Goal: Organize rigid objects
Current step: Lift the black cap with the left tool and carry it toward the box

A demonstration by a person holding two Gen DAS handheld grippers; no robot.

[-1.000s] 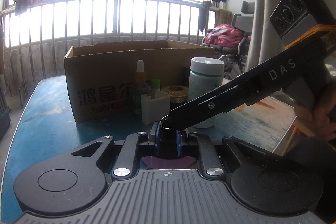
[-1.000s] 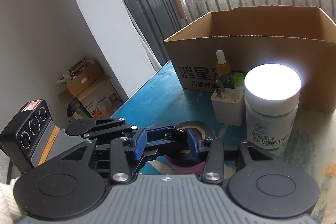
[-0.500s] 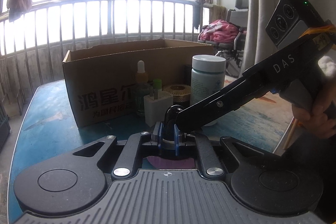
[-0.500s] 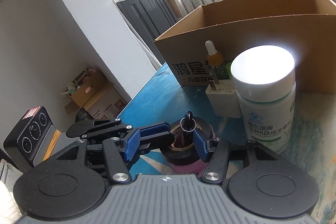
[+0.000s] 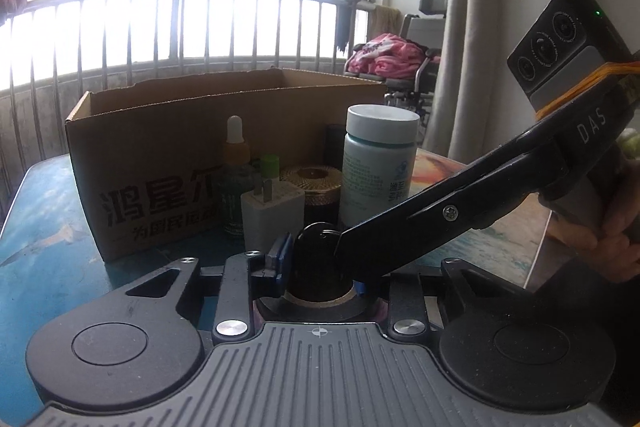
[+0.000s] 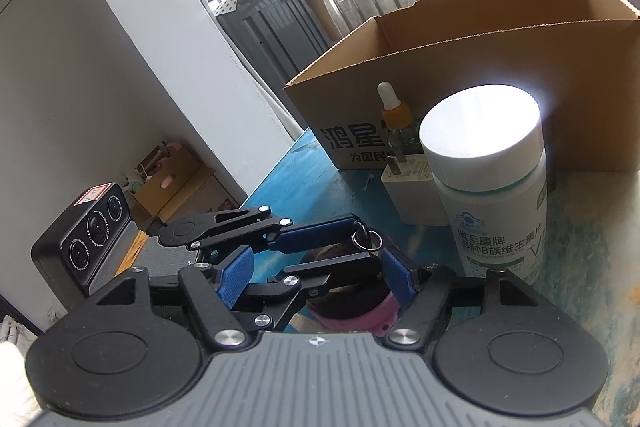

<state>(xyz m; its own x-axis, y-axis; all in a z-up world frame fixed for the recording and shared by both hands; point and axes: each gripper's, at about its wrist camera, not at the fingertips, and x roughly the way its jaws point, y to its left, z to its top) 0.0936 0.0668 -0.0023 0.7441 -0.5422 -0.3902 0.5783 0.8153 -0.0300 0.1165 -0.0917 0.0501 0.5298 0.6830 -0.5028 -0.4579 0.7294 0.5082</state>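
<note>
Handoff above tape roll [image 5: 320,305]: key fob [image 5: 314,245] upright between left gripper [image 5: 320,269] fingers, just opened to a part gap, pad contact unclear; right gripper [image 6: 316,275] fingers just opened wide, clear of it, likely releasing so left takes over

1 cardboard box [image 5: 168,163] w/ printed characters. 1 dropper bottle [image 5: 236,171], orange collar, white bulb. 1 small green-capped item [image 5: 269,165], mostly hidden. 1 white plug adapter [image 5: 273,215], 2 prongs up. 1 gold-patterned round tin [image 5: 316,183]. 1 white-lidded supplement bottle [image 5: 378,167]. 1 black tape roll [image 5: 320,301] on 1 pink round item [image 6: 360,319]. 1 black fob [image 5: 314,247] w/ 1 key ring [image 6: 369,239]. 2 grippers: left gripper [image 6: 356,247], right gripper [image 6: 316,281]. 1 blue table [image 5: 48,227].
</note>
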